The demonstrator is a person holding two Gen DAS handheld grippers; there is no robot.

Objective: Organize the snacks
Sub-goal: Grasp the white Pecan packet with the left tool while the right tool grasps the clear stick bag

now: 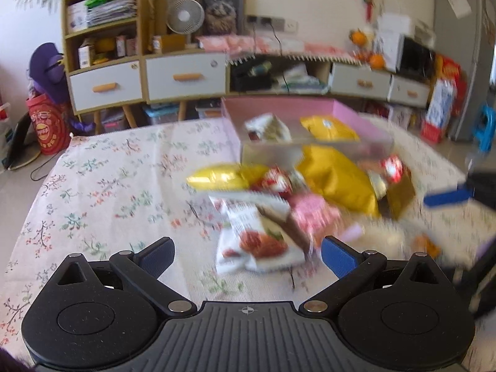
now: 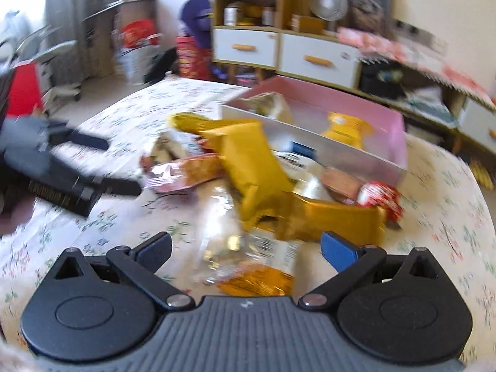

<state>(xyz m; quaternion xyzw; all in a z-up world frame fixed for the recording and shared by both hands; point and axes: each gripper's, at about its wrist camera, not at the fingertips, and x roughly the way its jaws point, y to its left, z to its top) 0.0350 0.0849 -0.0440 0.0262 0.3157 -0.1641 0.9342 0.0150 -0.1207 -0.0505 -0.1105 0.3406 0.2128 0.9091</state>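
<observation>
My left gripper (image 1: 248, 254) hovers over the floral-clothed bench (image 1: 102, 186), fingers spread wide and empty, just before a white snack packet with red fruit print (image 1: 257, 238). My right gripper (image 2: 246, 248) is equally open above a clear crinkly wrapper (image 2: 248, 257). The snack pile lies beside the shallow pink cardboard box (image 2: 393, 127), which holds a small yellow pouch (image 2: 347, 130).

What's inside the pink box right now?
The pink box holds a yellow packet and a pale packet at opposite ends. Its near wall hides the floor.
</observation>
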